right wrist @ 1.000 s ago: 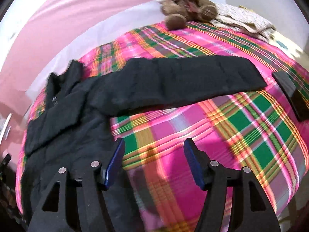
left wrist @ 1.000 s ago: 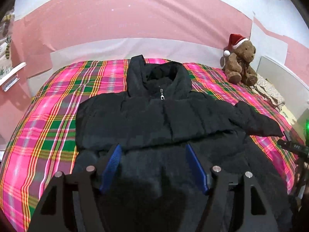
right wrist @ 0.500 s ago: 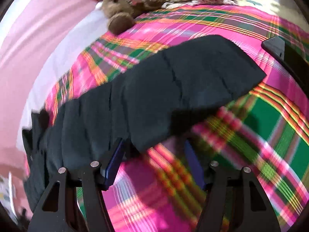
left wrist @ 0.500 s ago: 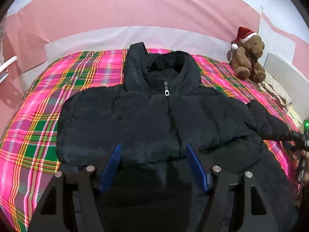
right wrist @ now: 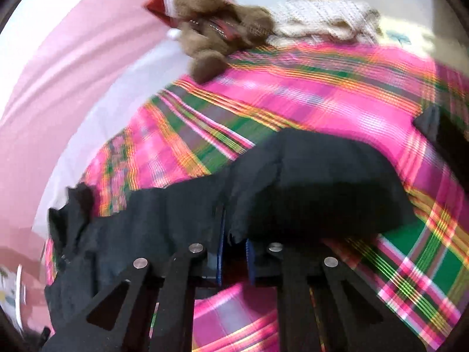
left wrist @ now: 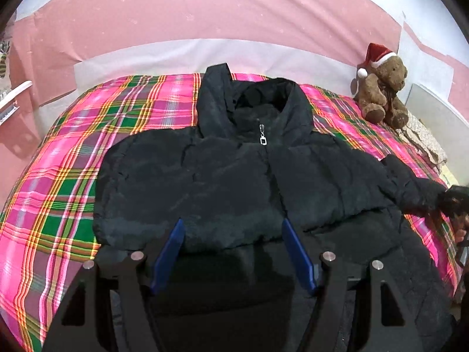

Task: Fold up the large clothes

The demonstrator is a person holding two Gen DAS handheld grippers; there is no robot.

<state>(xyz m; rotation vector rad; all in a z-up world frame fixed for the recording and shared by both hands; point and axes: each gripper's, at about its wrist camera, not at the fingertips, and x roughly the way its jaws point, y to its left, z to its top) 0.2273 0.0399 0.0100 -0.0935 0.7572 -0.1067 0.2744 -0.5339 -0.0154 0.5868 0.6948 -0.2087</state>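
Observation:
A black puffer jacket (left wrist: 228,176) lies face up on the plaid bed, zipper closed, its left sleeve folded across the chest. My left gripper (left wrist: 231,252) is open and empty, hovering over the jacket's lower front. My right gripper (right wrist: 234,252) is shut on the jacket's right sleeve (right wrist: 307,182), with sleeve fabric pinched between the blue pads. In the left wrist view the right gripper (left wrist: 454,199) shows at the sleeve's end by the right edge.
A brown teddy bear (left wrist: 381,88) in a Santa hat sits at the bed's far right corner, next to a folded pale cloth (right wrist: 328,17). A dark flat object (right wrist: 439,129) lies on the plaid bedspread (left wrist: 73,182) right of the sleeve. A pink wall stands behind.
My right gripper moved onto the right sleeve and closed on it. My left gripper moved forward over the jacket and stayed open.

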